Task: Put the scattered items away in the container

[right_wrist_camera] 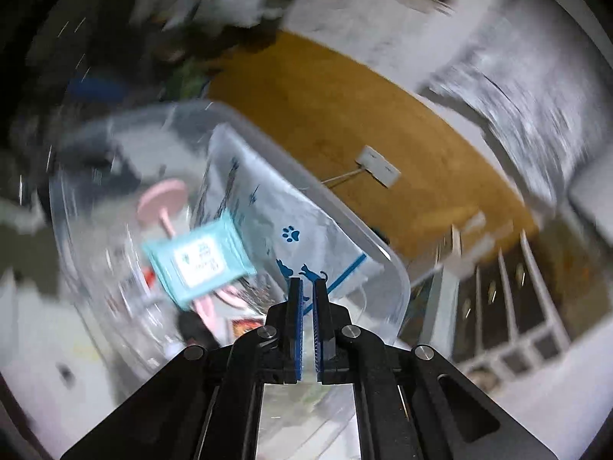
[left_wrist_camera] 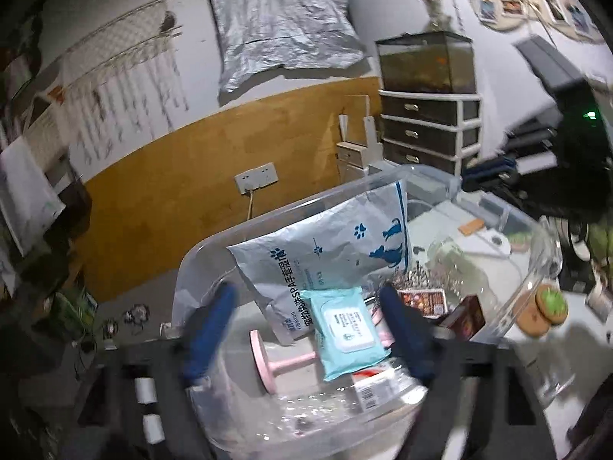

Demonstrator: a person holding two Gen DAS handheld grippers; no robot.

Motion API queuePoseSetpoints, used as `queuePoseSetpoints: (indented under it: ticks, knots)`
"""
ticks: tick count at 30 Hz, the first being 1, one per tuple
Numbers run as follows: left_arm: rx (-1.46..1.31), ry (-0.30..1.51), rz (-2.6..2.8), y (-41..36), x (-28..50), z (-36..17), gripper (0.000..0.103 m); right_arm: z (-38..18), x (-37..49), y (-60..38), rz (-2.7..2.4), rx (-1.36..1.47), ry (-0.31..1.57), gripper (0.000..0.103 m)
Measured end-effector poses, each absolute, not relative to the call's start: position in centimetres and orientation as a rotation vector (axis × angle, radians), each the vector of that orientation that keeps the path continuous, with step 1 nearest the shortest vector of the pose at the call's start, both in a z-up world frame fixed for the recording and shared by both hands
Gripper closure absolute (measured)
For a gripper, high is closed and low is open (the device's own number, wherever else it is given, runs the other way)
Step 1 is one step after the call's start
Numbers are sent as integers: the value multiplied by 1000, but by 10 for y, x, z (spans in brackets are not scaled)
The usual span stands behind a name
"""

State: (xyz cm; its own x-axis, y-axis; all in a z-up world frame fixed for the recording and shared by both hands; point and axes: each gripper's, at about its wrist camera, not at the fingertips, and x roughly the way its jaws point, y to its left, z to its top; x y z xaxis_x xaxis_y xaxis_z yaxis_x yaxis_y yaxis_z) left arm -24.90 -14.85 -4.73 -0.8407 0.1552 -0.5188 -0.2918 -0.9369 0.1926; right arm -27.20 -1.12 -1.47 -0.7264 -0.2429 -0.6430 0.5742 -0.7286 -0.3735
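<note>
A clear plastic container (left_wrist_camera: 237,230) holds a big grey pet-wipes bag (left_wrist_camera: 337,245) with blue paw prints, leaning on its far wall. A teal wipes pack (left_wrist_camera: 346,331) lies on a pink disc-and-rod piece (left_wrist_camera: 283,364), with small red boxes (left_wrist_camera: 423,301) beside them. My left gripper (left_wrist_camera: 306,326) hovers over the container's near side, jaws wide open, nothing pressed between its blue fingers (left_wrist_camera: 210,326). The right wrist view is blurred. It shows the container (right_wrist_camera: 398,268), the bag (right_wrist_camera: 291,222) and the teal pack (right_wrist_camera: 199,264). My right gripper (right_wrist_camera: 308,287) is shut and empty above the rim.
A white drawer unit (left_wrist_camera: 429,130) with a fish tank (left_wrist_camera: 425,61) on top stands behind the container. A wall socket (left_wrist_camera: 256,180) with a cable sits on the orange wall panel. Cork coasters (left_wrist_camera: 544,306) lie on the white table to the right.
</note>
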Motion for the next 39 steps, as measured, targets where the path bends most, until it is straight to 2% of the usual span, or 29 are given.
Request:
queuePoseSetpoints:
  ticks: [1,2,3,5,15,24,33,39]
  knots:
    - [-747,371,2788,-146,-247,-46,0,-12,-268,-7,-2461,806,731,98]
    - [-745,348,2799,-142,-243,-44,0,-10,-264,-4,-2488,820,687,86]
    - [-749,338,2804,-139,-241,-43,0,-9,-260,-2,-2509,829,653,49]
    - [-761,325,2816,-133,-236,-41,0,-7,-248,2,-2575,826,572,0]
    - [-756,230,2863,-105,-193,-30,0,16,-195,41,-2759,836,153,0]
    - [-766,134,2897,-95,-150,-21,0,35,-111,68,-2888,646,29,0]
    - [-822,39,2932,-93,-111,-26,0,7,-52,67,-2880,829,136,0]
    - [-844,57,2900,-87,-87,-31,0,-11,-27,74,-2945,869,-17,0]
